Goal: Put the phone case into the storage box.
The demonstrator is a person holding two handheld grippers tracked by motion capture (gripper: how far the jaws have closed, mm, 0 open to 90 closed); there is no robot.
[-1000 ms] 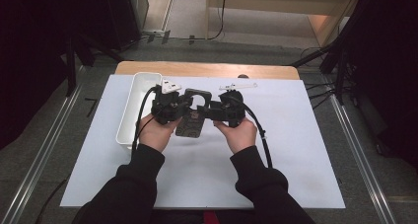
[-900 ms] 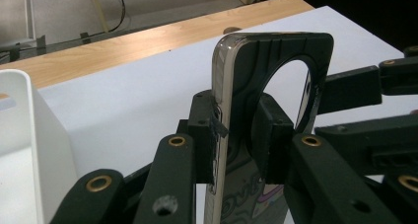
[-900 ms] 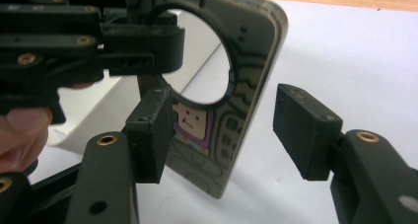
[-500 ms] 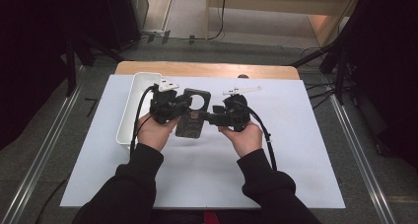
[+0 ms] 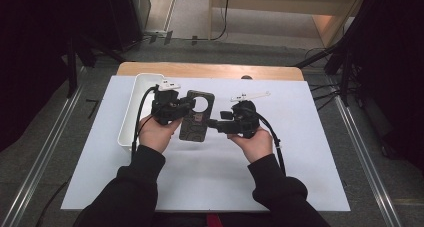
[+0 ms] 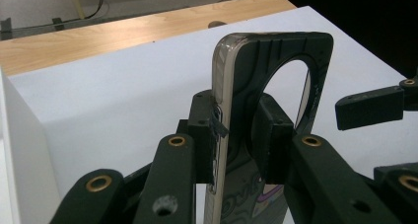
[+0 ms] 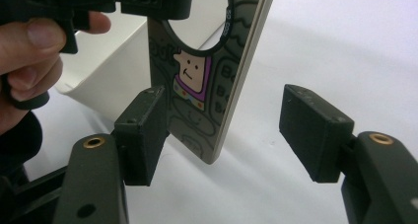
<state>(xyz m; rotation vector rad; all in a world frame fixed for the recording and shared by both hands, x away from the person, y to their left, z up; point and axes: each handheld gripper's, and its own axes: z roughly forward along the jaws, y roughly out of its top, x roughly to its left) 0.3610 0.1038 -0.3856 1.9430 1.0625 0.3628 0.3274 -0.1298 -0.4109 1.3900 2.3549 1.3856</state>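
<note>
Starting at the left of the high view, a white tray point(image 5: 131, 118) lies lengthwise on the white sheet point(image 5: 300, 157) that covers the surface point(image 5: 210, 70), whose bare wooden edge shows along the far side. Just beside the tray's right wall, the left hand point(image 5: 156, 133) holds the left tool point(image 5: 186, 106). In the left gripper view its two black pads are pressed against opposite faces of a dark phone case point(image 6: 256, 110), clamping it near the long edge; the case stands on edge between them, its large round cut-out above the pads. In the high view the phone case point(image 5: 197, 116) lies between the two hands, held above the sheet, its cut-out end pointing away from the person.

Further right, the right hand point(image 5: 256, 143) holds the right tool point(image 5: 212, 123), which points leftward at the case. In the right gripper view the jaws have just been opening and now stand spread. The case's lower corner point(image 7: 207, 110) hangs between them: the left pad point(image 7: 143, 135) is just beside the printed face, though contact cannot be confirmed, and the right pad point(image 7: 315, 130) stands well apart from it. The printed face carries a cartoon figure with purple trim. The left tool point(image 7: 98, 2) appears at the top of that view, gripping the case above.
</note>
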